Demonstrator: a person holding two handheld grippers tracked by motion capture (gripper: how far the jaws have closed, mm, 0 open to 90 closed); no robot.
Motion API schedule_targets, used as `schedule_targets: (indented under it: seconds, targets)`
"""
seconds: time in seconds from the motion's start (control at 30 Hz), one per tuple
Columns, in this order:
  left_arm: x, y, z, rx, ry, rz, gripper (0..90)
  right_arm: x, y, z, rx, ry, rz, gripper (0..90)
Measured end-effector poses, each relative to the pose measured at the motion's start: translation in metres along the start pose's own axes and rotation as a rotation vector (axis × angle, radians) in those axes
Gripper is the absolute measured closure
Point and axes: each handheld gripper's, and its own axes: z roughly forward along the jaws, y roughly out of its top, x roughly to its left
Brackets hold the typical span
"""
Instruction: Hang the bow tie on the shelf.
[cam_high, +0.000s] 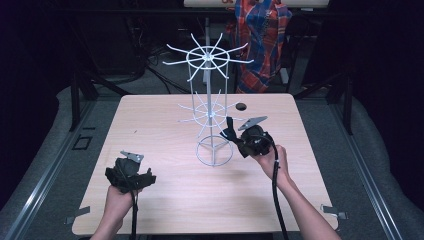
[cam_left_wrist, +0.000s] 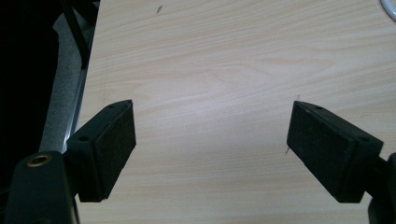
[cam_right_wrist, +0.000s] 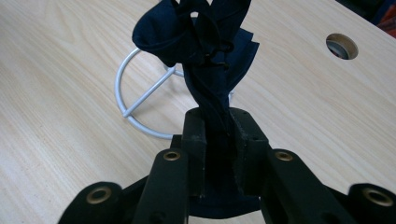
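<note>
A white wire display stand (cam_high: 210, 105) with two tiers of spoke hooks rises from a ring base (cam_right_wrist: 140, 100) at the table's middle. My right gripper (cam_high: 234, 134) is just right of the stand, shut on a dark navy cloth item (cam_right_wrist: 205, 51) that sticks up from between its jaws. A small metal clasp shows on the cloth. My left gripper (cam_high: 131, 172) rests low near the table's front left, its pads (cam_left_wrist: 119, 140) wide apart over bare wood, holding nothing.
The light wooden table (cam_high: 165, 200) has a round cable hole (cam_high: 241, 106) behind the stand. A plaid shirt (cam_high: 262, 40) hangs beyond the far edge. Metal rails and grey floor flank the table on both sides.
</note>
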Motion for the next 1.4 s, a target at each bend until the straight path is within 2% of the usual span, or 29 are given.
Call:
schedule_targets:
  seconds: [0.23, 0.7, 1.03, 1.27, 1.4]
  targets:
    - [0.0, 0.0, 0.0, -0.001, 0.0, -0.001, 15.8, 0.001, 0.0, 0.002, 0.004, 0.009, 0.0, 75.0]
    - [0.0, 0.0, 0.0, -0.001, -0.002, -0.002, 15.8, 0.0, -0.001, 0.003, 0.01, 0.015, 0.011, 64.0]
    - [0.001, 0.0, -0.001, -0.003, -0.005, -0.004, 15.8, 0.0, -0.001, -0.002, 0.019, 0.059, -0.003, 48.8]
    - [0.001, 0.0, -0.002, 0.0, -0.004, -0.005, 15.7, -0.003, -0.002, -0.009, 0.009, 0.079, 0.022, 39.5]
    - [0.001, 0.0, -0.002, -0.001, 0.0, -0.007, 15.8, -0.005, -0.001, -0.022, -0.009, 0.103, 0.035, 32.9]
